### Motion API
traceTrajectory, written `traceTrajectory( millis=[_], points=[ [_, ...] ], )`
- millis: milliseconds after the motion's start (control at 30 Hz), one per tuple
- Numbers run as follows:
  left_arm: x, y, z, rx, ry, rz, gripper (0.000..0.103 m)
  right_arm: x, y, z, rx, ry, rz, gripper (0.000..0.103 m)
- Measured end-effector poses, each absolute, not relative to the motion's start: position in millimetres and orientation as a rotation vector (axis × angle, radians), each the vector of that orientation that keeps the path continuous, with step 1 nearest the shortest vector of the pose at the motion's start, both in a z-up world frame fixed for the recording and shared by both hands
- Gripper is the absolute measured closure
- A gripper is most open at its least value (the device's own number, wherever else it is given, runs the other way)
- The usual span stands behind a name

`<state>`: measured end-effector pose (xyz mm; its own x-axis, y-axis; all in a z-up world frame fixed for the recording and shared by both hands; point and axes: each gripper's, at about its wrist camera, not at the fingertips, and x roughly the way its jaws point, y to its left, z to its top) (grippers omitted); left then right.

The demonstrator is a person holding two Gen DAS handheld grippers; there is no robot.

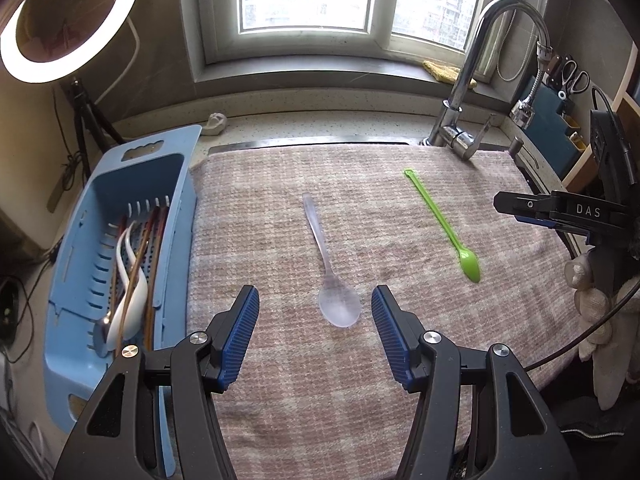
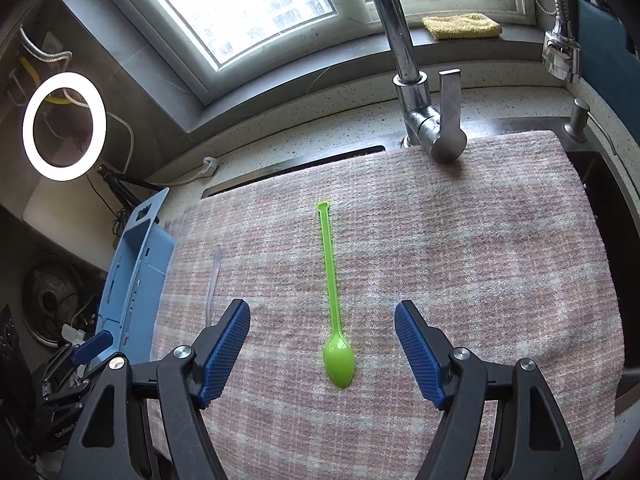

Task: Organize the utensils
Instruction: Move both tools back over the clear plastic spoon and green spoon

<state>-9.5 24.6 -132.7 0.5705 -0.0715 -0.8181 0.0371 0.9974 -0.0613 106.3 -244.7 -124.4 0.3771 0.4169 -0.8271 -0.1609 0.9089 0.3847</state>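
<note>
A clear plastic spoon [image 1: 328, 264] lies on the checked cloth [image 1: 280, 380], bowl toward me. My left gripper [image 1: 316, 300] hovers open over it, the bowl between the blue pads, nothing gripped. A green long-handled spoon [image 1: 444, 224] lies to the right on the same cloth. In the right wrist view the green spoon [image 2: 334, 304] lies lengthwise between the spread jaws of my right gripper [image 2: 322, 314], which is open and apart from it. The clear spoon's handle [image 2: 214, 276] shows faintly at left. The right gripper [image 1: 520, 210] reaches in from the right edge of the left wrist view.
A blue slotted drainer basket [image 1: 100, 184] on the left holds white spoons, a metal spoon and chopsticks. A chrome faucet [image 1: 468, 92] stands at the back right, close over the cloth [image 2: 460, 260]. A ring light [image 1: 24, 60], a yellow sponge [image 2: 460, 26] and a knife block [image 1: 552, 128] border the area.
</note>
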Motion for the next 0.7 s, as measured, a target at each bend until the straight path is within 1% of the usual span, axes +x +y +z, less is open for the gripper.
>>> traceTrajectory(
  millis=[700],
  points=[
    [-5.9,23.2,-136.2,-0.05,0.958,-0.068,0.045,107.6,-245.9,-127.6,0.271,1.142,0.356,0.032]
  ],
)
